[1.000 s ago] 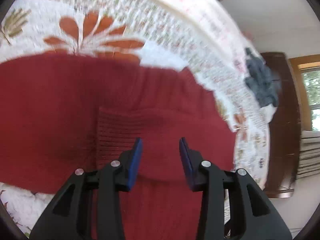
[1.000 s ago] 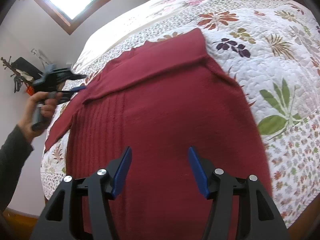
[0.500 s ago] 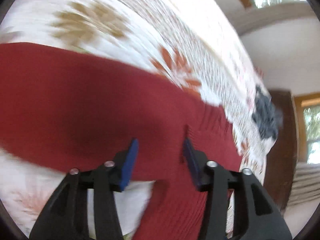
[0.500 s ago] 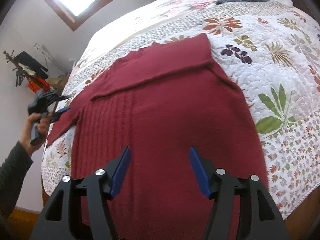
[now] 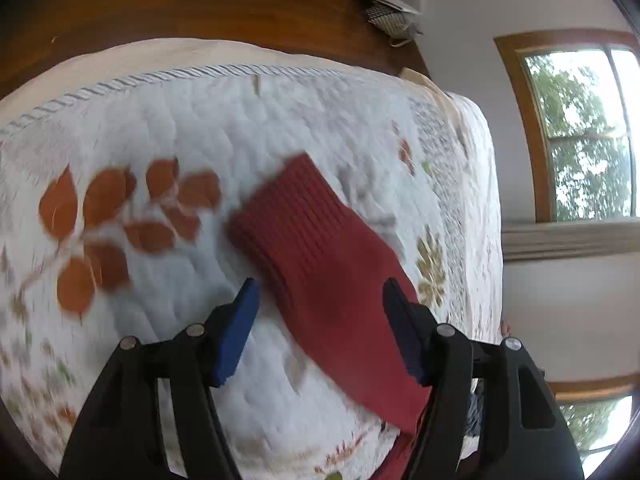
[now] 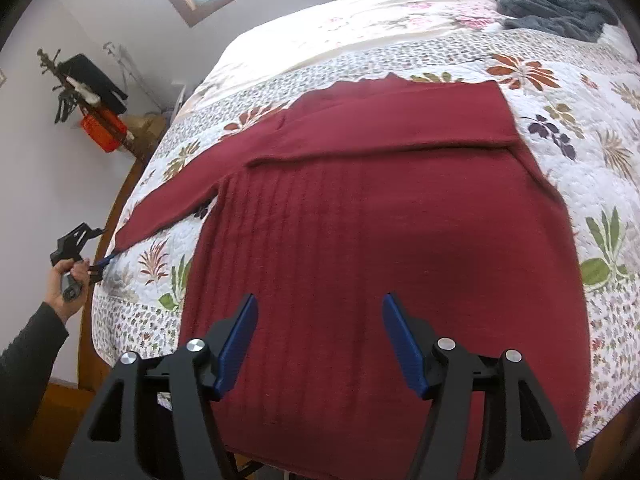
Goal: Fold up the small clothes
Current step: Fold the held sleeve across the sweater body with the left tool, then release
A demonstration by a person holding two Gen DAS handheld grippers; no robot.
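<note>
Sweater (image 6: 380,240) in dark red knit covers most of the middle of the right wrist view, spread flat on the floral quilt (image 6: 580,128) of the bed, with one sleeve already folded across the chest along the upper part of the garment. The other sleeve (image 5: 320,264) runs out toward the left edge of that frame, down to the bed's side; in the left wrist view its ribbed cuff lies at centre frame on the white quilt.

The left gripper (image 5: 320,320) has its jaws wide, one on each side of the sleeve, holding nothing. The right gripper (image 6: 320,332) is also spread wide, hovering above the sweater's lower body near the bottom of the frame, and grips nothing. A hand (image 6: 66,284) at lower left of the right wrist view holds the left tool by the bed's edge.

The step in hand looks like taking the loose sleeve to fold it over the body. Risks from here, as I judge them:

- The jaws may close on the quilt together with the knit, since the sleeve lies flat and thin against it, and lifting would then drag the cover.
- A pinch on only the cuff's edge could slip out of the loose ribbing.
- Pulling the sleeve across could shift the body and undo the sleeve already folded, as nothing pins the sweater down.
- The cuff lies close to the bed's edge and could slide off.

A grey cloth heap (image 6: 556,8) at upper right is well apart.
</note>
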